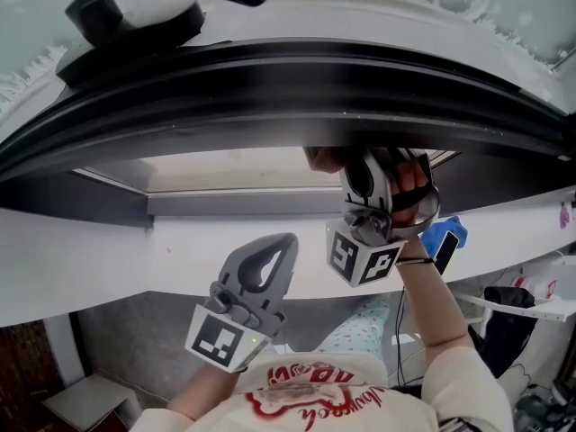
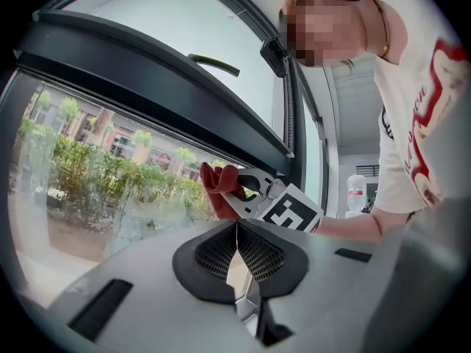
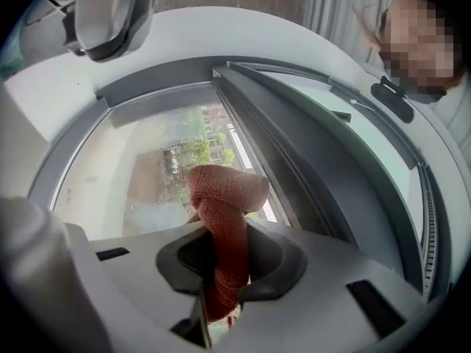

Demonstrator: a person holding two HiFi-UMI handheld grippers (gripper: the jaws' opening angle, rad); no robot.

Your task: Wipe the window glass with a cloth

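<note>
The red cloth point(image 3: 225, 204) is clamped between the jaws of my right gripper point(image 3: 224, 235) and bulges out beyond them toward the window glass point(image 3: 147, 164). In the head view the right gripper point(image 1: 349, 166) is raised to the lower pane, with the cloth point(image 1: 320, 158) at the glass just under the black sash bar. My left gripper point(image 1: 274, 247) hangs lower, in front of the white sill, apart from the glass. Its jaws are shut with nothing in them, pads meeting in the left gripper view point(image 2: 237, 231). That view also shows the cloth point(image 2: 219, 188) against the glass point(image 2: 103, 182).
A black window frame point(image 1: 270, 84) crosses above the pane, with a black handle point(image 1: 153, 3) on it. The white sill point(image 1: 90, 259) runs below. A blue object point(image 1: 443, 239) and a white rack point(image 1: 531, 309) sit at the lower right. A bottle point(image 2: 355, 193) stands indoors.
</note>
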